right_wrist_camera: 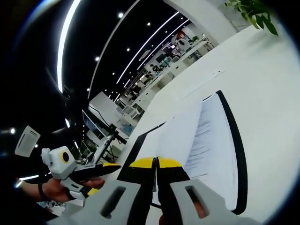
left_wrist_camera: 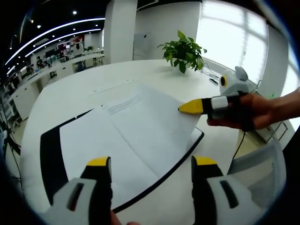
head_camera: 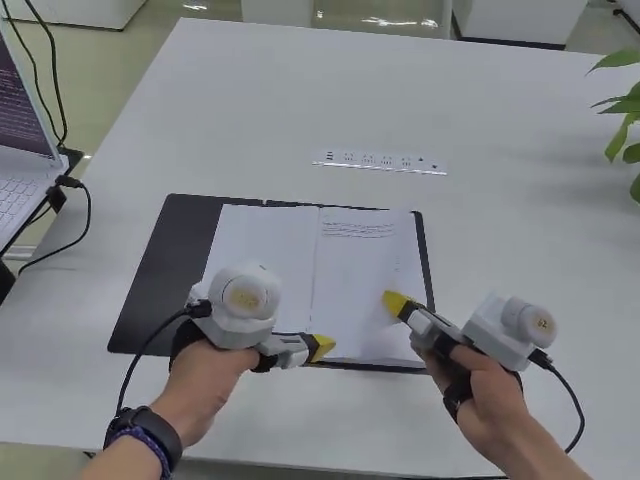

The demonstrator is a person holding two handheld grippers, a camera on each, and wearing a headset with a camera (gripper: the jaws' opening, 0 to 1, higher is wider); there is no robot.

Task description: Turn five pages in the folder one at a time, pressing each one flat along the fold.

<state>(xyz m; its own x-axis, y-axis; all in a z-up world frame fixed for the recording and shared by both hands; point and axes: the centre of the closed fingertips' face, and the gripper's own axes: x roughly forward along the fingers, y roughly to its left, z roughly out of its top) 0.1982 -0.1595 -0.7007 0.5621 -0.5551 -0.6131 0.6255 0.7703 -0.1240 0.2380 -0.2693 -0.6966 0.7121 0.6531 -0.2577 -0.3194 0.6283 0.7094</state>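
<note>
Jaws together, the right hand-held gripper touches the folder at its right page (pinching paper? can't tell); the left hand-held gripper gapes empty at the folder's near edge.

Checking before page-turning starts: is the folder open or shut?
Open: the folder lies spread flat, its black cover underneath and white pages facing up on both halves.

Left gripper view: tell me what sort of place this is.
Probably an open-plan office: rows of desks run back under long ceiling light strips, and a potted plant stands by a bright window.
</note>
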